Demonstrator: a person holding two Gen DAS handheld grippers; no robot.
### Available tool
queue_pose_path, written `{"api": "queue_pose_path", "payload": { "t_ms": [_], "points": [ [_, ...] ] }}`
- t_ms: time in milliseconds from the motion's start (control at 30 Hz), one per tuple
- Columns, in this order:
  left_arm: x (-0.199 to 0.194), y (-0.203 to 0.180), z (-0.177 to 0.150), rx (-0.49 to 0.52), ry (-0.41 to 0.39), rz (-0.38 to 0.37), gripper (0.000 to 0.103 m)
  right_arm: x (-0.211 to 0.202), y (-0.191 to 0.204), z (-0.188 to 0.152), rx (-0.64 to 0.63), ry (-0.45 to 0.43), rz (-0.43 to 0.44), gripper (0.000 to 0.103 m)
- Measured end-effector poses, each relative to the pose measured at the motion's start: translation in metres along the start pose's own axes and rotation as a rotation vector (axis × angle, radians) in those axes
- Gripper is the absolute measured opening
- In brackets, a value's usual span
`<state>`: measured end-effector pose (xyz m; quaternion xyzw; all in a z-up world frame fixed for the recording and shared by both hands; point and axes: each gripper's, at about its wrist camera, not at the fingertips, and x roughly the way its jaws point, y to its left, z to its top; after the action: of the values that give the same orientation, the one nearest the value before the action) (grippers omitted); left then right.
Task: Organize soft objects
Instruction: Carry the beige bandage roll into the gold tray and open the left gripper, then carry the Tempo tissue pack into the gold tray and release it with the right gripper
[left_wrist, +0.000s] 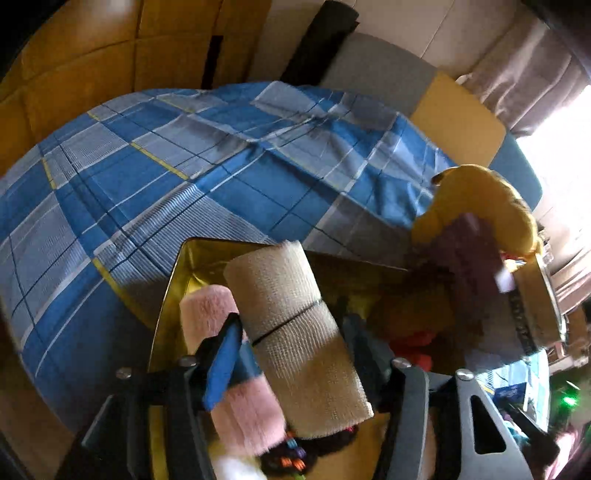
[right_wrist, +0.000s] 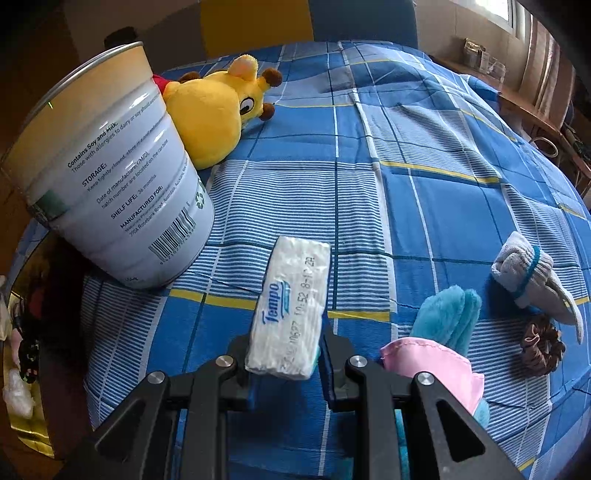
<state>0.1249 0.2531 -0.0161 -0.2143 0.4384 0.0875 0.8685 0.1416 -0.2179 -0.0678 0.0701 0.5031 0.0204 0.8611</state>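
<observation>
Left gripper (left_wrist: 291, 354), low centre of left wrist view: jaws apart, not pressing the beige rolled cloth (left_wrist: 295, 339) lying between them. Roll rests beside a pink fuzzy roll (left_wrist: 236, 373) in a gold tin box (left_wrist: 184, 266) on the blue plaid bedspread (left_wrist: 166, 166).

Right gripper (right_wrist: 286, 354), bottom centre of right wrist view: clenched on a Tempo tissue pack (right_wrist: 291, 310). White can (right_wrist: 122, 184) upper left w/ yellow giraffe plush (right_wrist: 218, 110) touching it. Rolled grey sock (right_wrist: 524, 269), brown scrunchie (right_wrist: 543, 350), turquoise plush cloth (right_wrist: 447, 317) at right.
</observation>
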Motion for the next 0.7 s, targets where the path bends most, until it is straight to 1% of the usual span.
{"api": "queue_pose_path", "payload": {
  "t_ms": [33,67,200,267,400,533,700],
  "points": [
    [0.002,0.002,0.001,-0.008,0.002,0.019,0.071,0.000,0.000,0.000,0.000,0.001,-0.001,0.024],
    [0.003,0.004,0.001,-0.015,-0.002,0.029,0.073,0.000,0.000,0.001,0.000,0.003,-0.002,0.024],
    [-0.010,0.007,-0.005,-0.021,-0.043,0.039,0.074,0.000,0.000,0.001,0.003,0.001,-0.004,0.024],
    [-0.019,0.004,-0.012,-0.006,-0.064,0.029,0.074,0.002,-0.001,0.000,0.014,0.011,0.002,0.024],
    [-0.043,-0.012,-0.036,0.067,-0.112,0.016,0.074,0.001,-0.002,-0.001,0.028,0.006,-0.005,0.024],
    [-0.060,-0.033,-0.060,0.156,-0.140,-0.001,0.077,0.001,0.000,-0.001,0.026,0.001,-0.019,0.024],
    [-0.072,-0.055,-0.083,0.231,-0.144,-0.032,0.081,-0.002,0.001,-0.003,0.040,-0.002,-0.026,0.024]
  ]
}}
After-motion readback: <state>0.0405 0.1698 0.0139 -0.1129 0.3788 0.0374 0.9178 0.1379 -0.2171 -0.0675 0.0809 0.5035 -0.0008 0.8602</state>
